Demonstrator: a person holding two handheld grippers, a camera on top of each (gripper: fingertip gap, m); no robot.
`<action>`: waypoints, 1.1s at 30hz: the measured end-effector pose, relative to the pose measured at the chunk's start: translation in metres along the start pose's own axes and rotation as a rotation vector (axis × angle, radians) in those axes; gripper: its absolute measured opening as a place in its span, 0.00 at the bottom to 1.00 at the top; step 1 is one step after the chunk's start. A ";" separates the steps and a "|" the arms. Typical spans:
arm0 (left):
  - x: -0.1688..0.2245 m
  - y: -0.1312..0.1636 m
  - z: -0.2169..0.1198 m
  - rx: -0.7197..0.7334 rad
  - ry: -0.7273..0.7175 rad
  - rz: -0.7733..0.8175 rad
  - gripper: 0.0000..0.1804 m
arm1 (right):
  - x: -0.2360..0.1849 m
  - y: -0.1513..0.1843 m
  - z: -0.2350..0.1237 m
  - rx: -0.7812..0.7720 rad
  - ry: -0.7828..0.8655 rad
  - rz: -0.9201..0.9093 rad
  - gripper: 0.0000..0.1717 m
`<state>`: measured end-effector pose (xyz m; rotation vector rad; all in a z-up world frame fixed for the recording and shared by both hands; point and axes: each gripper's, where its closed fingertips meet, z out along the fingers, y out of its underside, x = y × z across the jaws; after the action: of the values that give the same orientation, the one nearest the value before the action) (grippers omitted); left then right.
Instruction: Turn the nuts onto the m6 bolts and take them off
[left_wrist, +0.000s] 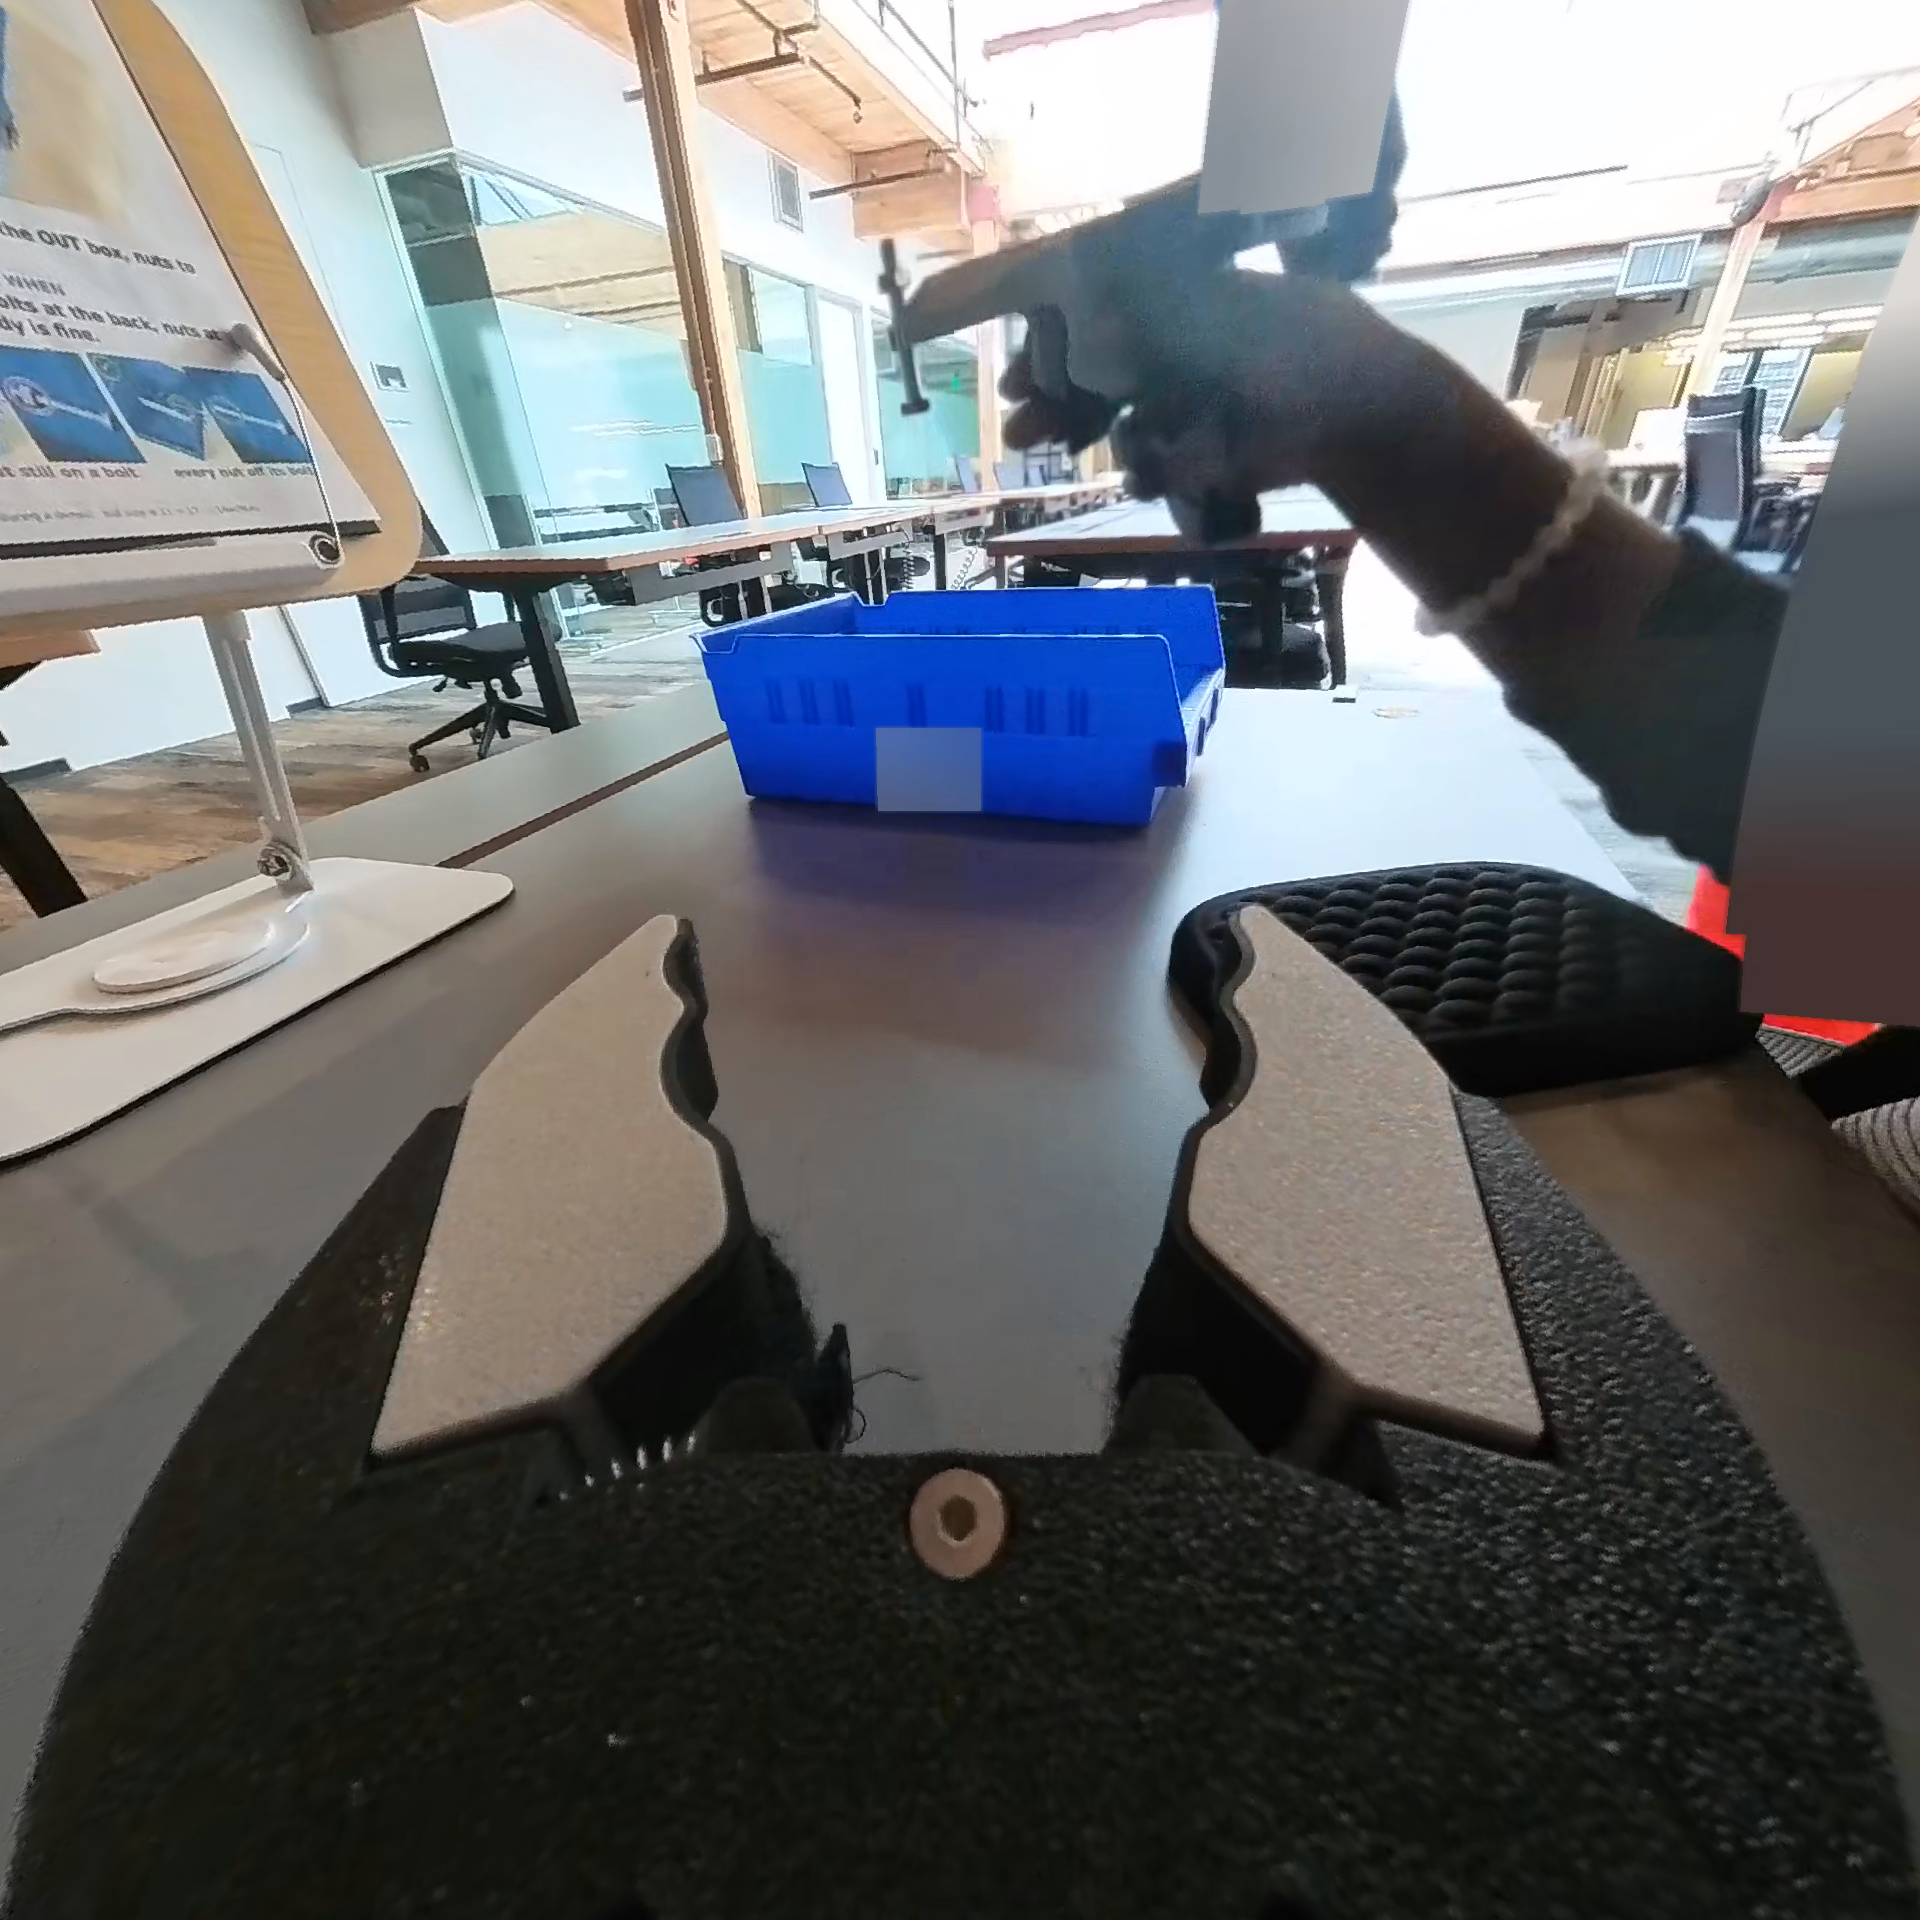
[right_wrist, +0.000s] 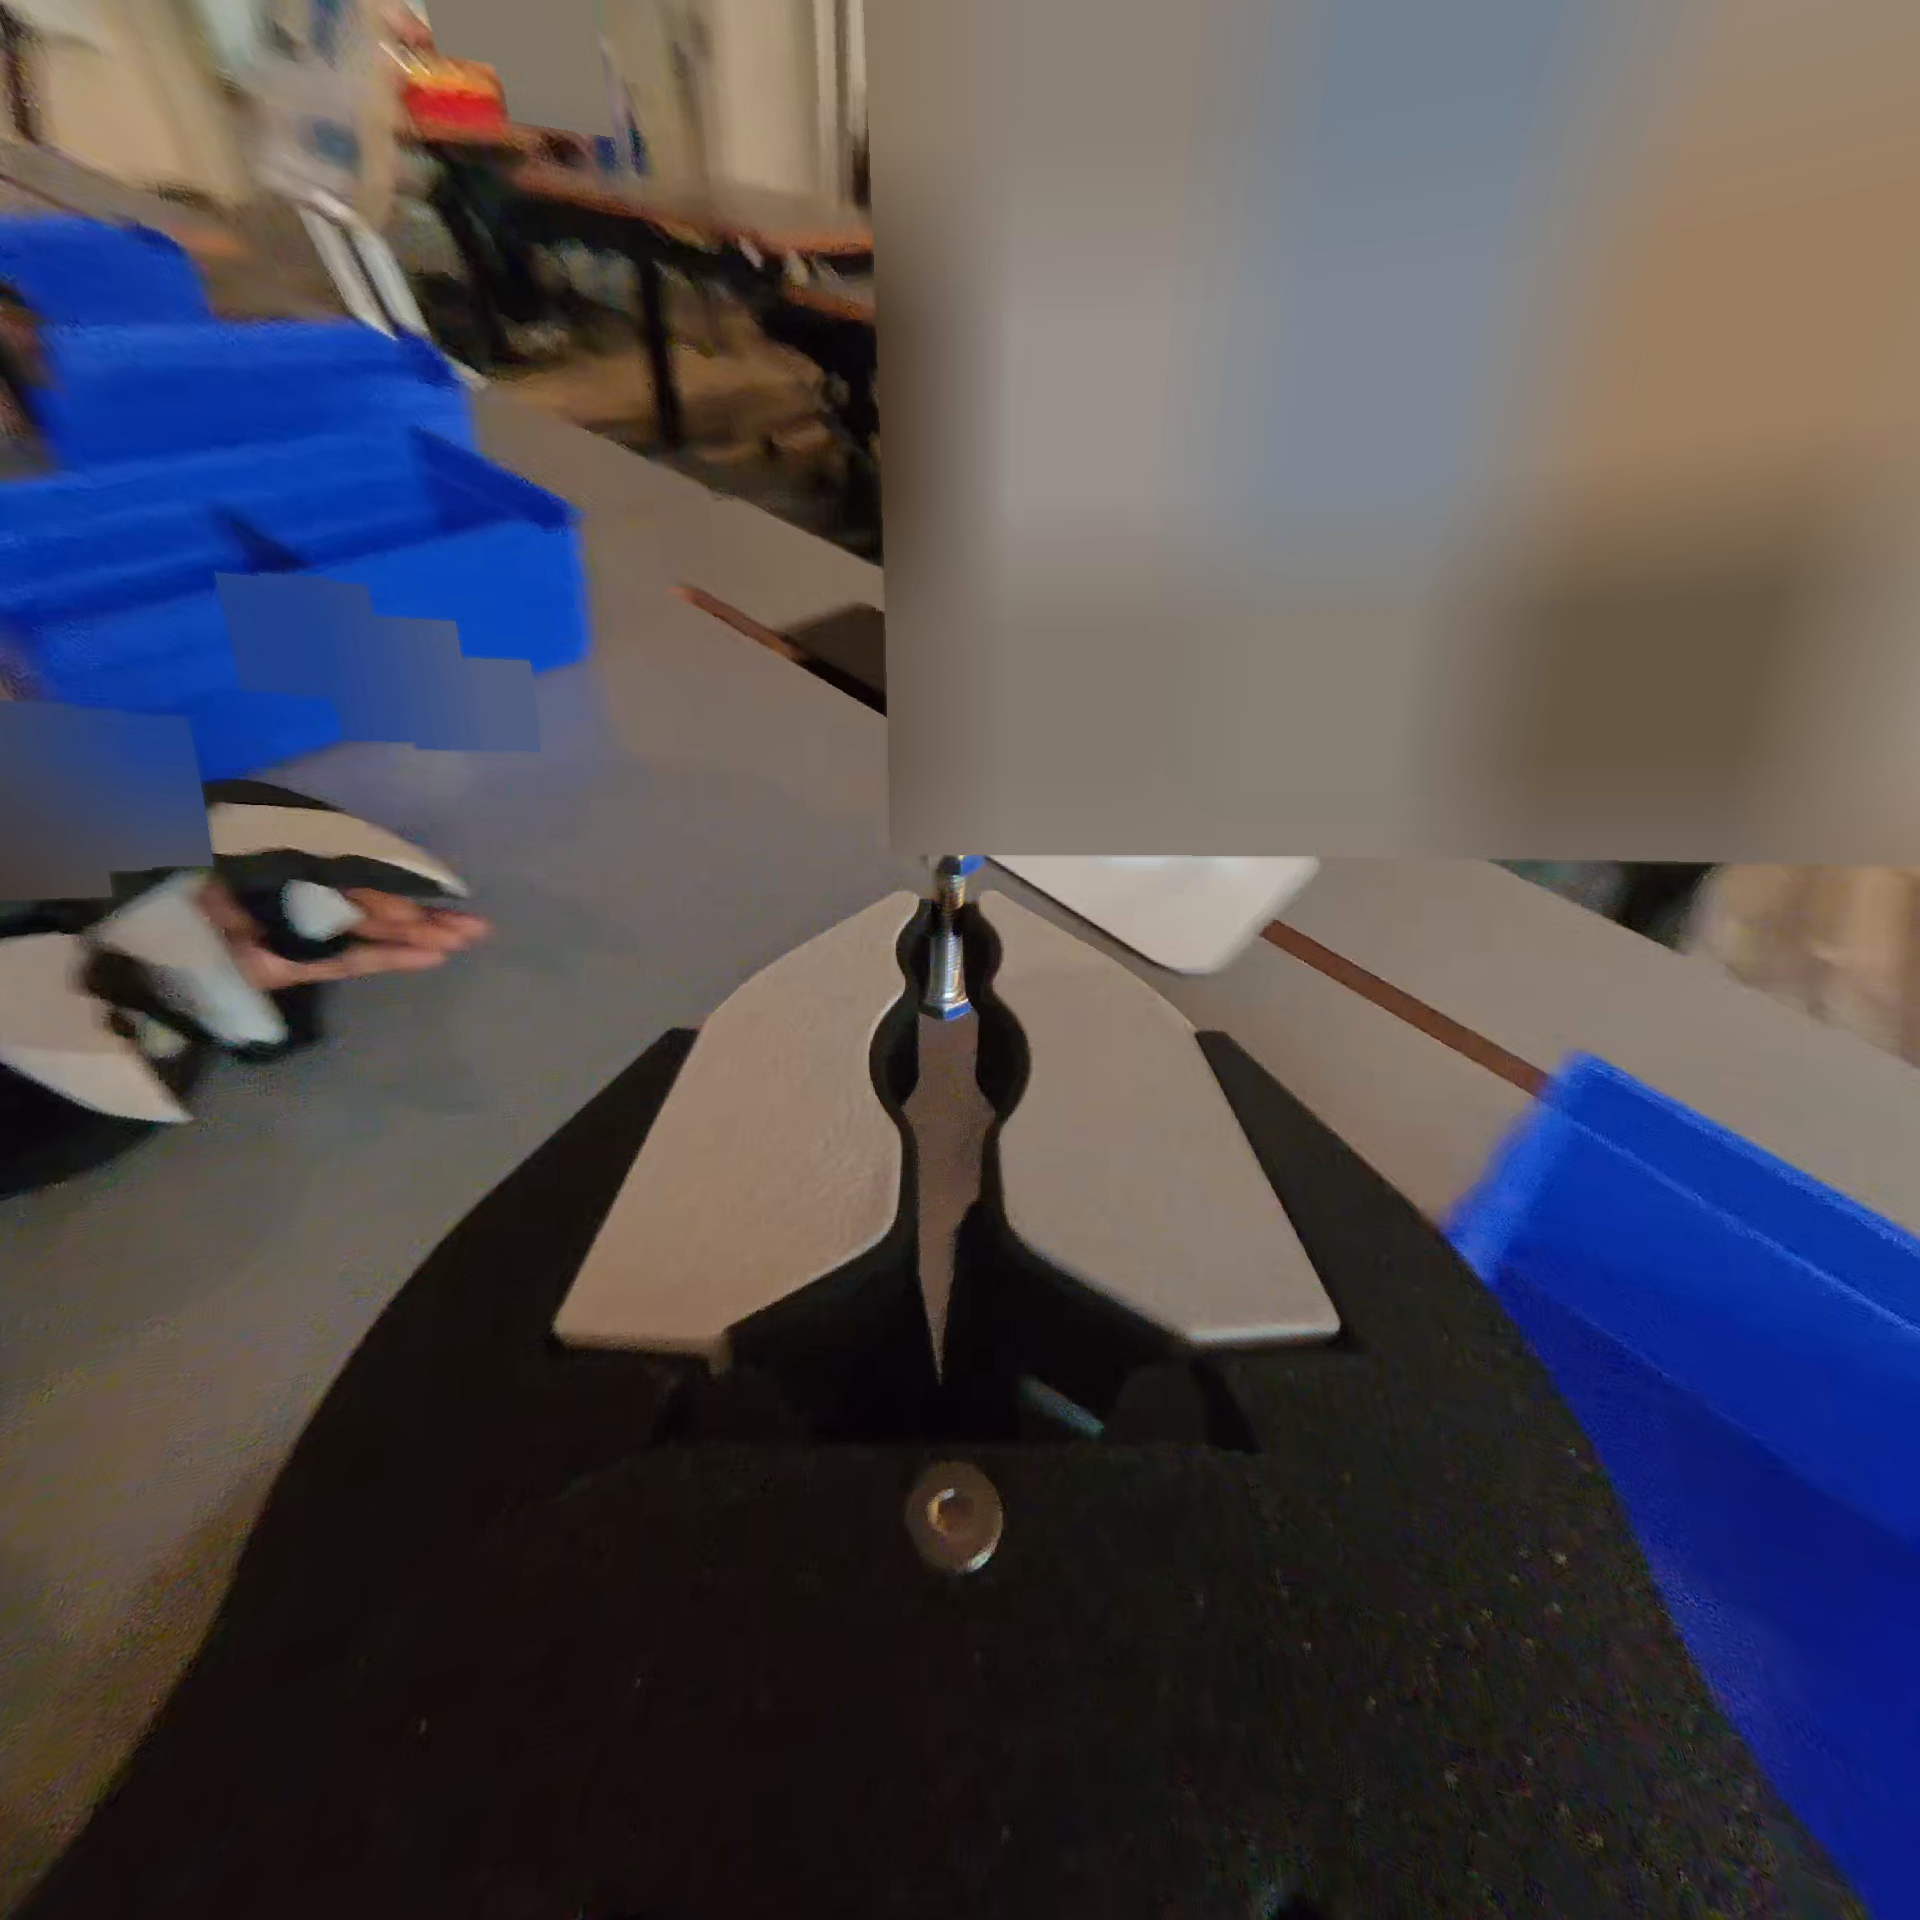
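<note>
Two blue bins (right_wrist: 260, 499) (right_wrist: 1714, 1351), contents hidden.

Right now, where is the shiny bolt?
The bolt is pinched between the right gripper's fingers, centre of the right wrist view; the left wrist view shows it raised above the blue bin.

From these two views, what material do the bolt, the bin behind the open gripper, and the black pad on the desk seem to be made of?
The bolt, clamped in the right gripper, looks like bright plated steel: shiny silver, with visible threads.
The blue bin looks like moulded plastic: uniform colour, slight gloss, ribbed wall.
The black pad is probably a knitted or mesh fabric, perhaps over foam: matt, with a bumpy woven pattern.
</note>
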<state>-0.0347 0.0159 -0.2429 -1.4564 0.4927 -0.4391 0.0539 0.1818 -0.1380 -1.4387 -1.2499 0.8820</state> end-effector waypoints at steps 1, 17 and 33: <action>0.000 0.000 0.000 -0.003 -0.001 0.003 0.52 | 0.023 0.004 -0.005 -0.061 0.040 0.004 0.03; -0.001 0.002 0.001 -0.006 -0.007 -0.008 0.52 | 0.203 0.197 -0.009 -0.937 0.222 0.539 0.03; -0.002 0.001 0.000 -0.002 -0.004 -0.021 0.52 | 0.202 0.231 0.005 -1.130 0.240 0.489 0.03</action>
<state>-0.0365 0.0175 -0.2443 -1.4658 0.4747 -0.4523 0.1482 0.3868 -0.3461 -2.7286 -1.2651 0.2084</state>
